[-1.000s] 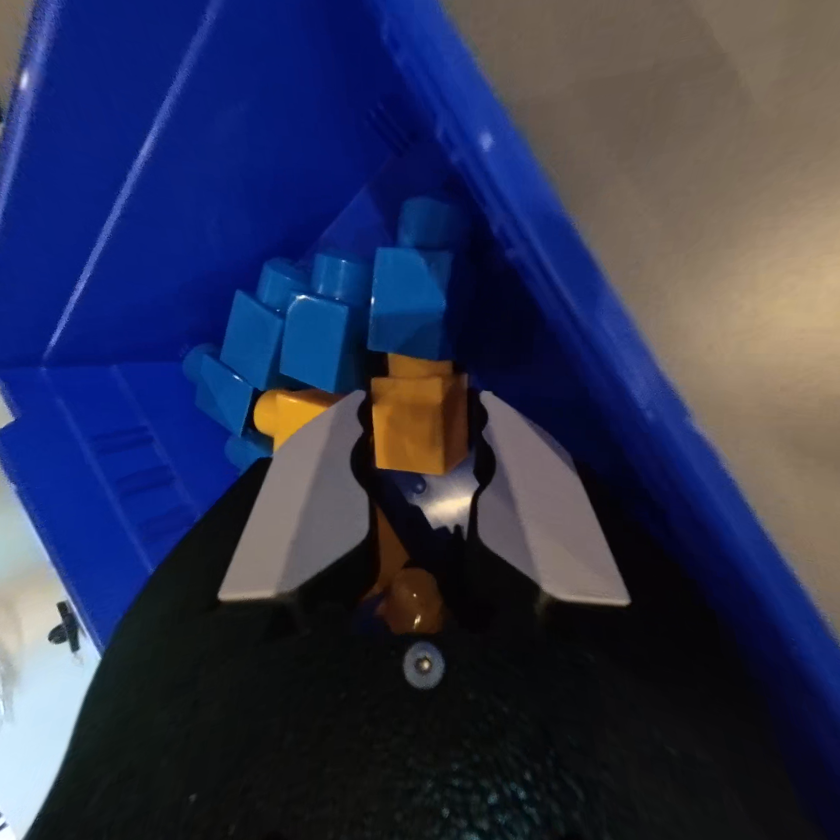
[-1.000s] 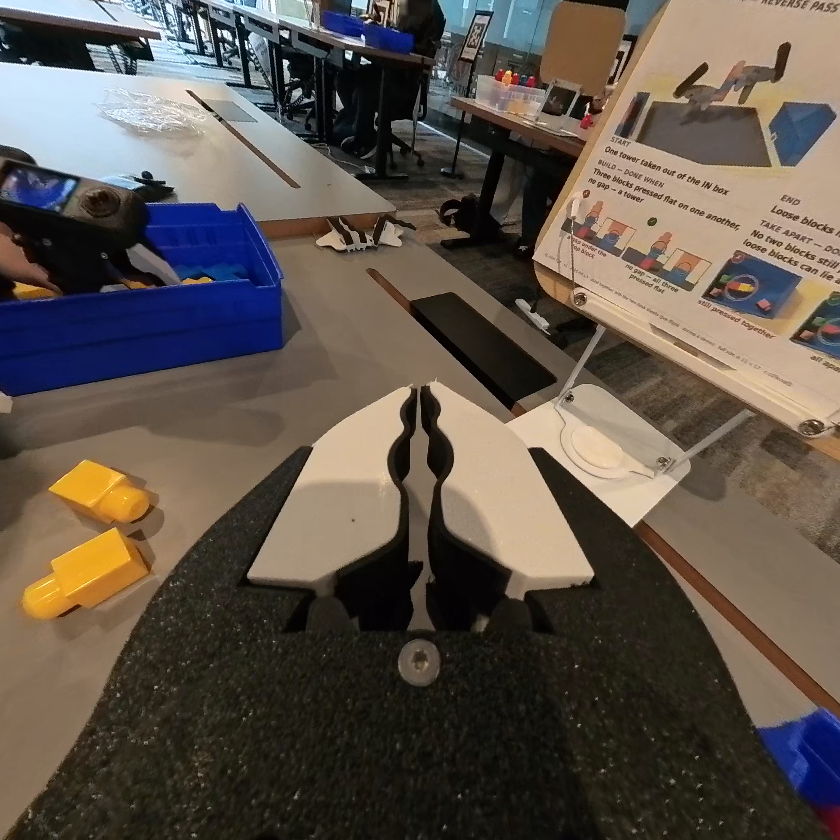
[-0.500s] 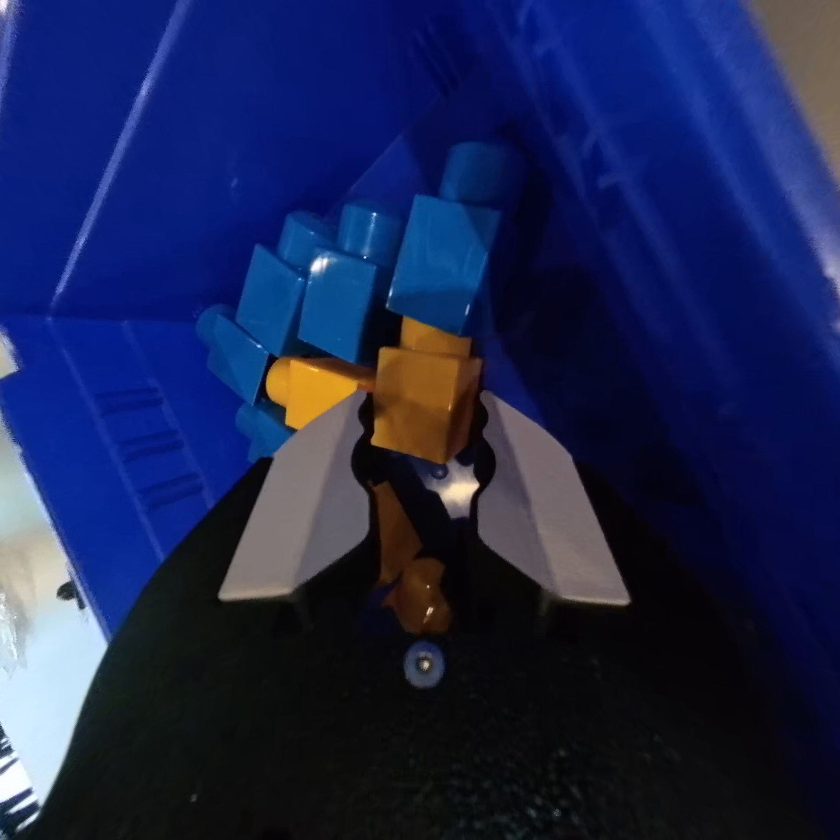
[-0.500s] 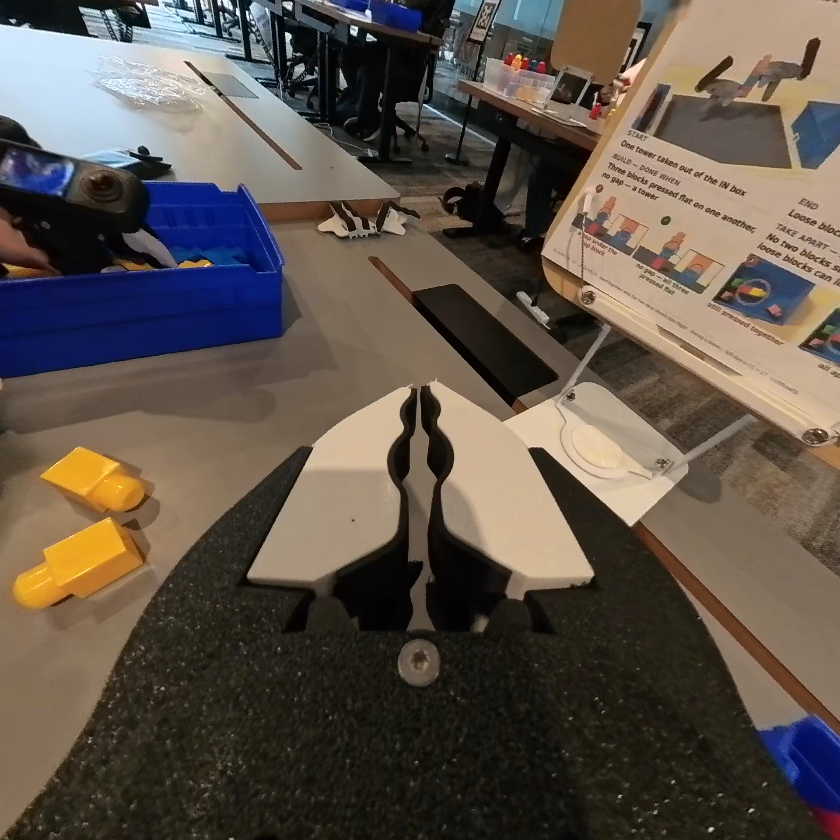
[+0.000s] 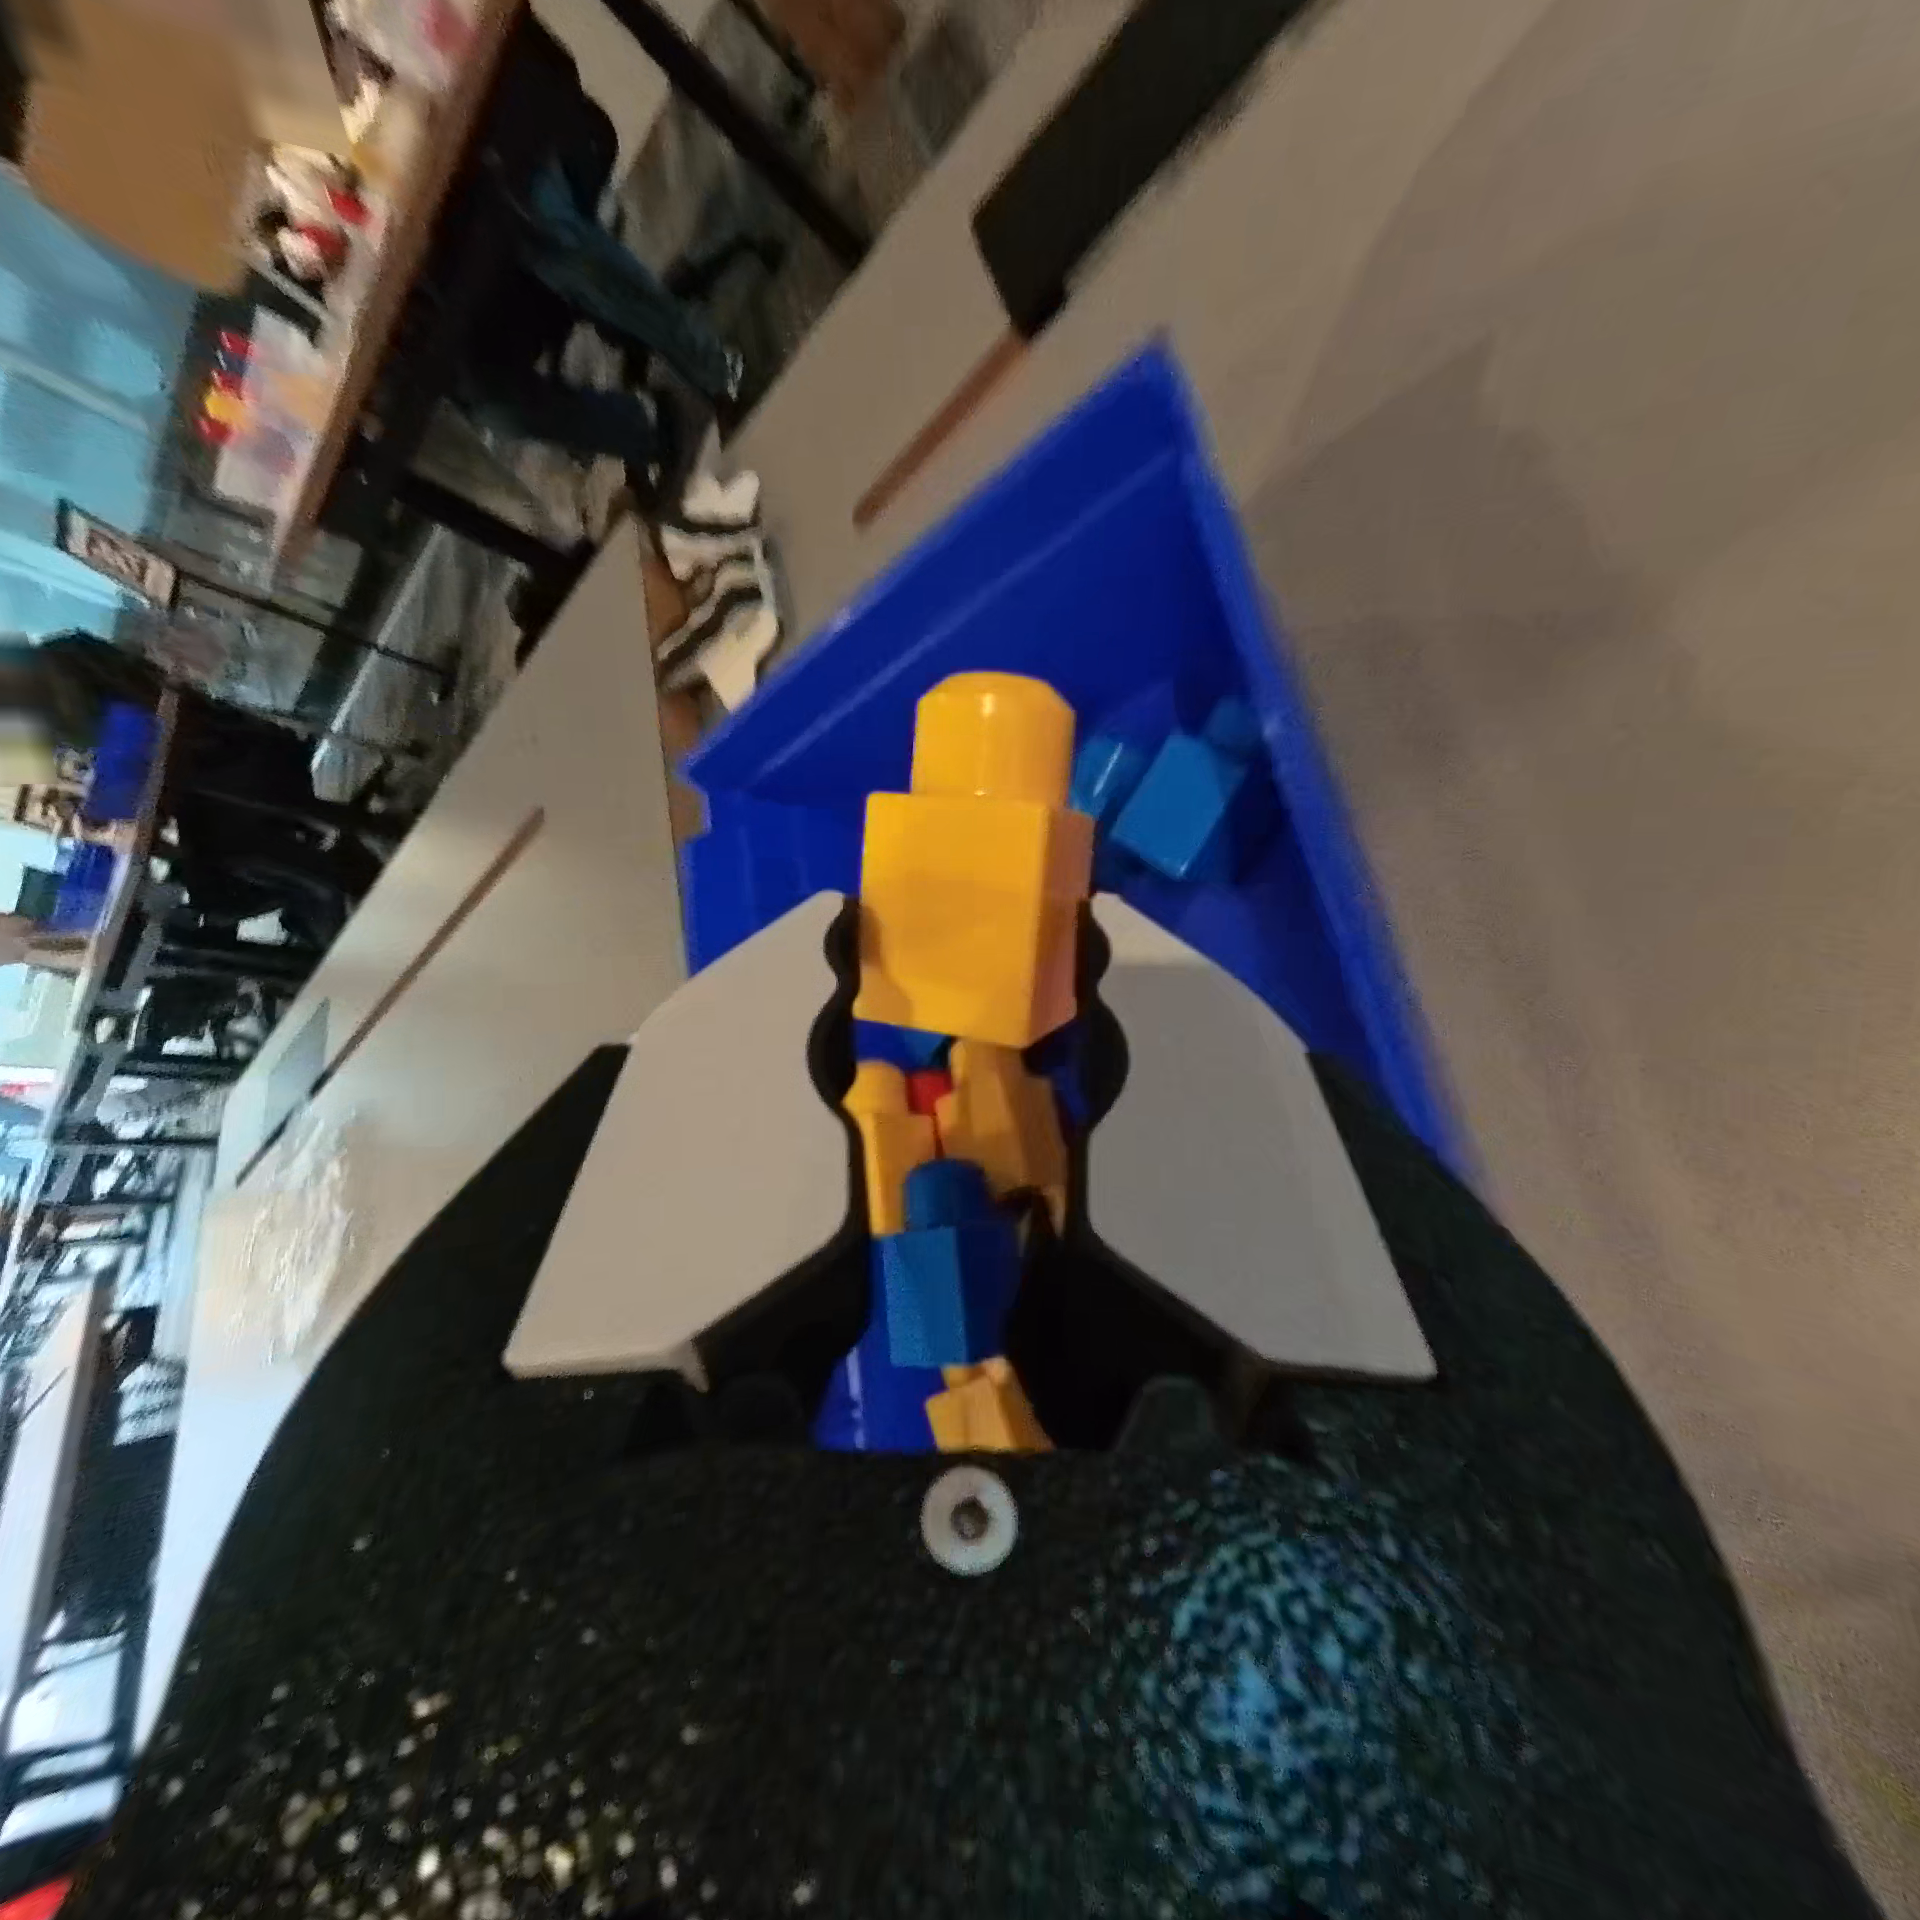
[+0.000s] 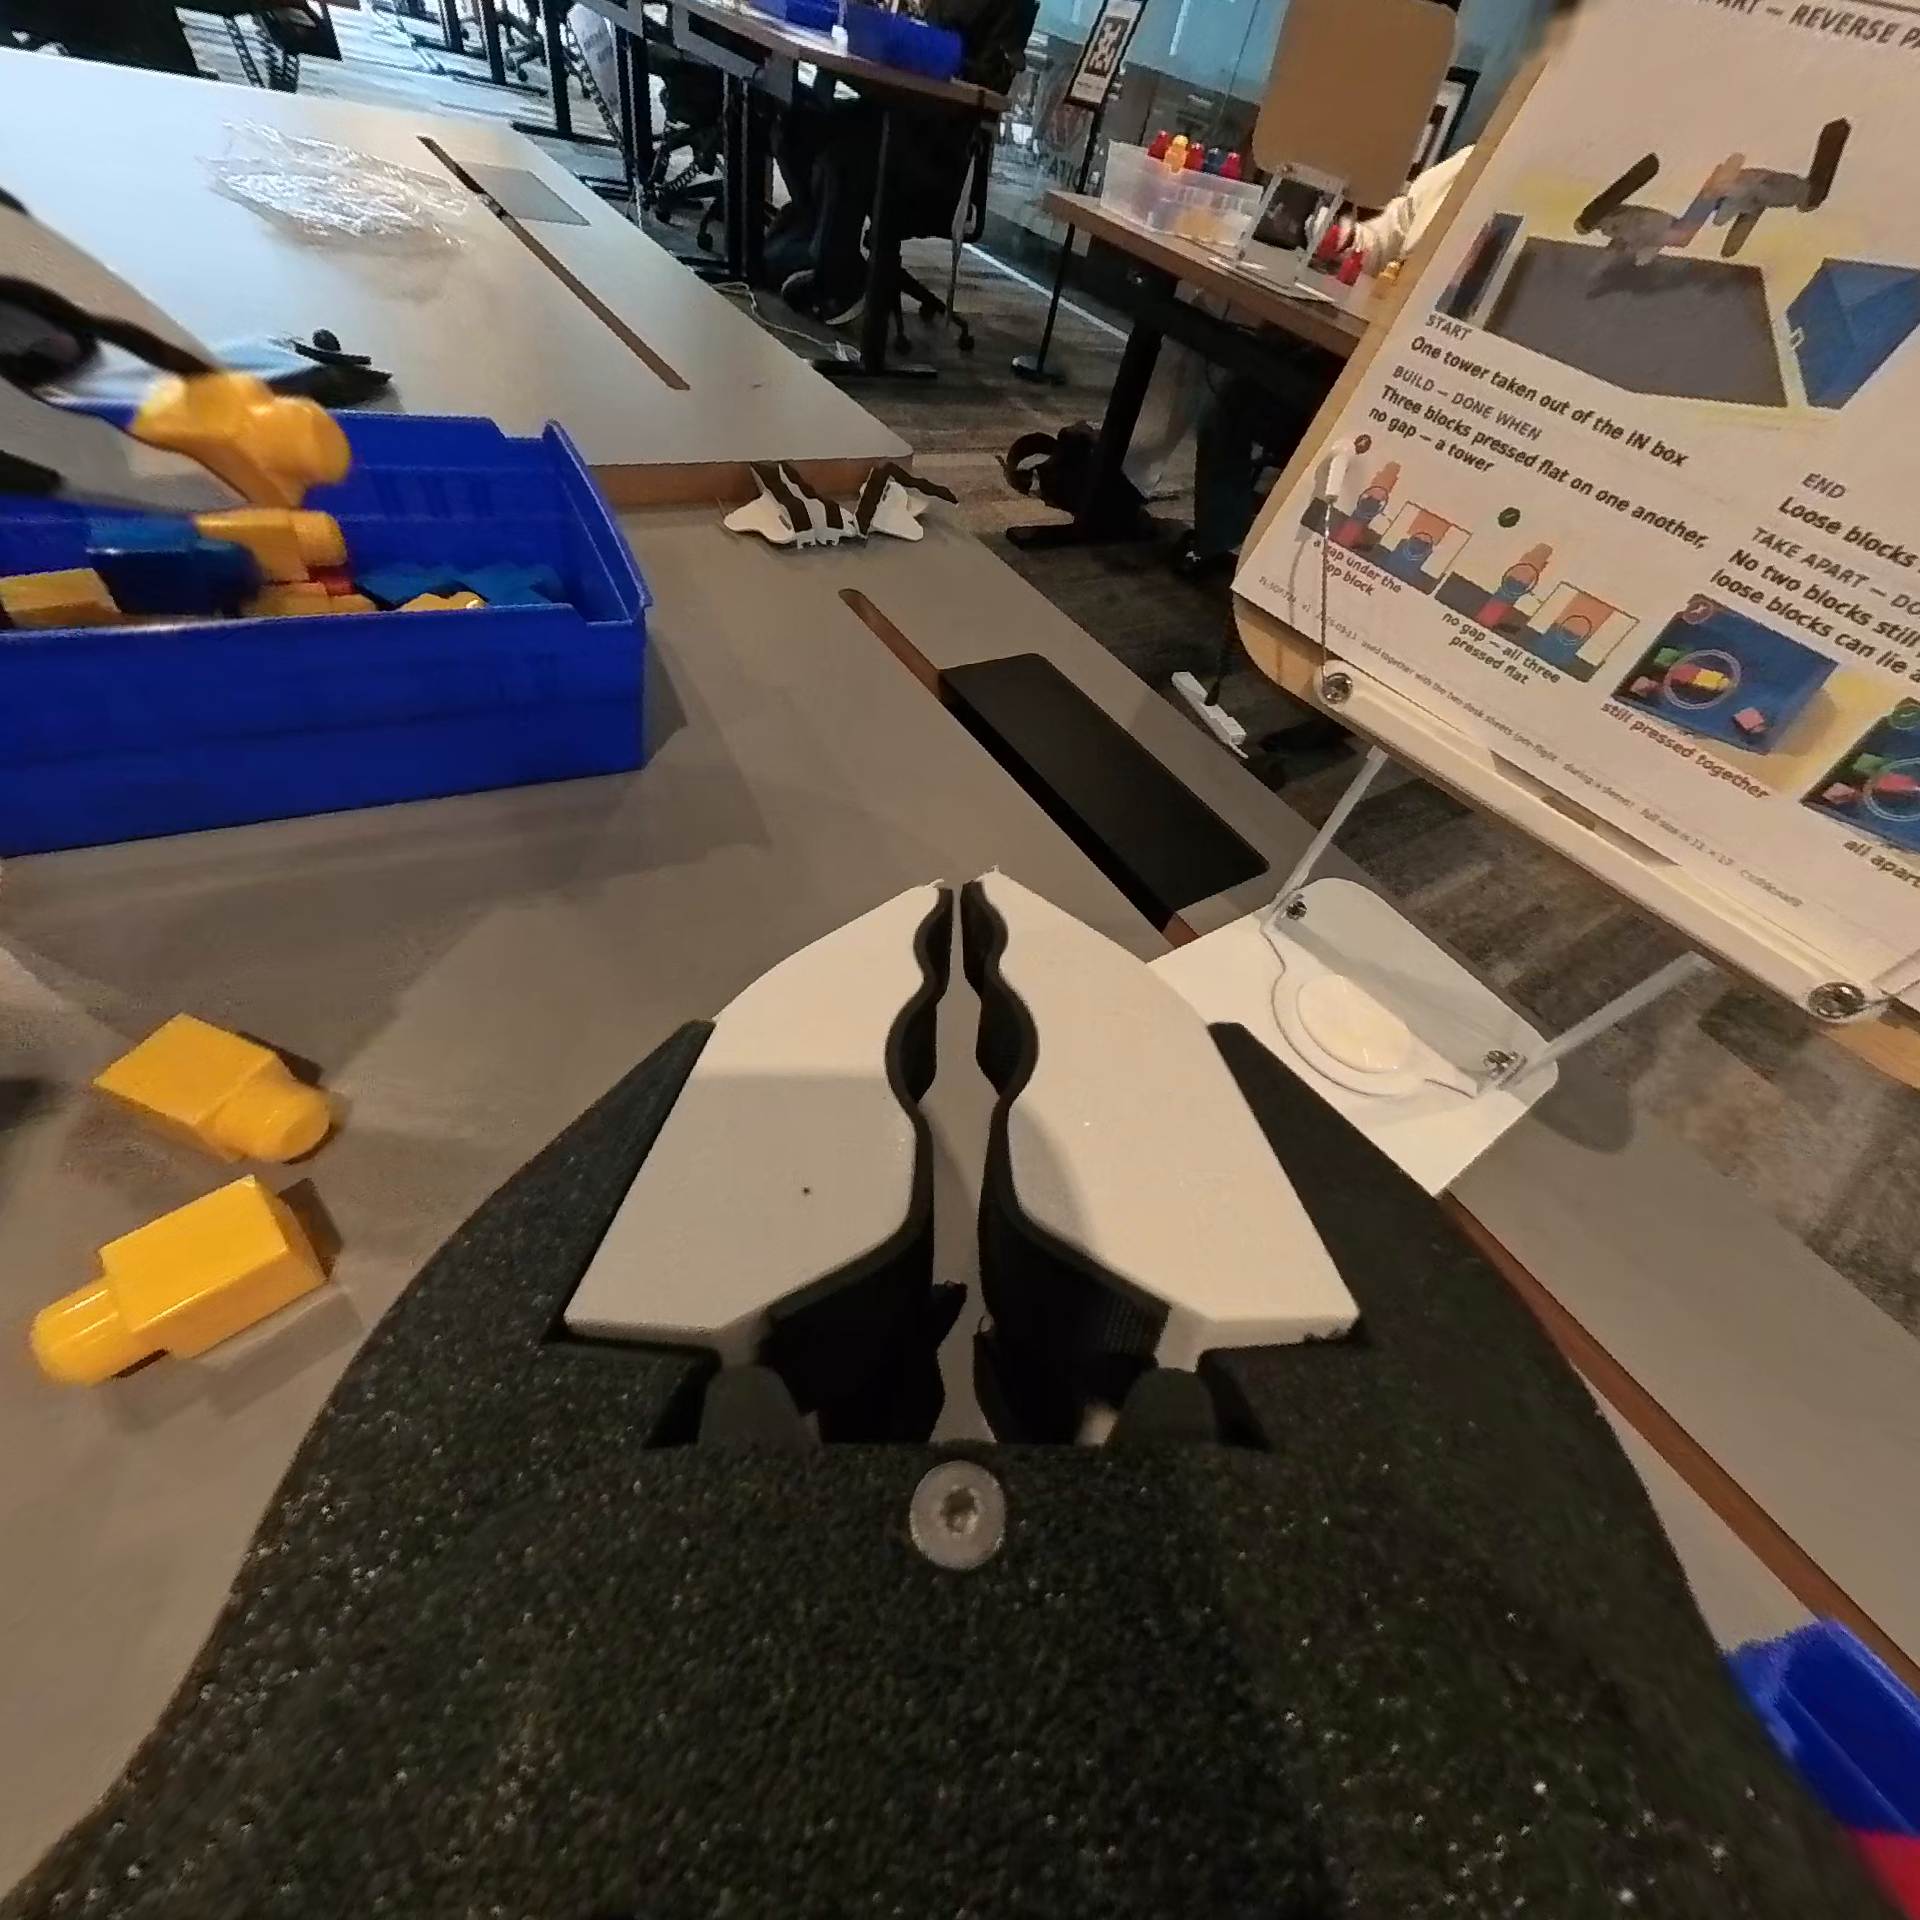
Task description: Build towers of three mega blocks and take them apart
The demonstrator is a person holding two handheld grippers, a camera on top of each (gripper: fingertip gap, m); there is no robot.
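At frame centre the left claw (image 5: 971, 940) pinches a yellow mega block (image 5: 971, 920) above the blue bin (image 5: 1340, 935), best carried level to the two yellow blocks (image 6: 213, 1086) lower left on the tabletop (image 6: 727, 831), right claw (image 6: 956, 894) pressed together, empty.

Two loose blocks (image 6: 213, 1086) on table (image 6: 790, 790) before bin (image 6: 312, 707)

Left wrist view: blue bin (image 5: 1340, 831) partly hidden behind held yellow block (image 5: 971, 914); bin contents mostly unseen. Right wrist view: instruction board (image 6: 1662, 499) beyond the bin cut off at right edge; left gripper (image 6: 125, 384) above the bin motion-blurred.
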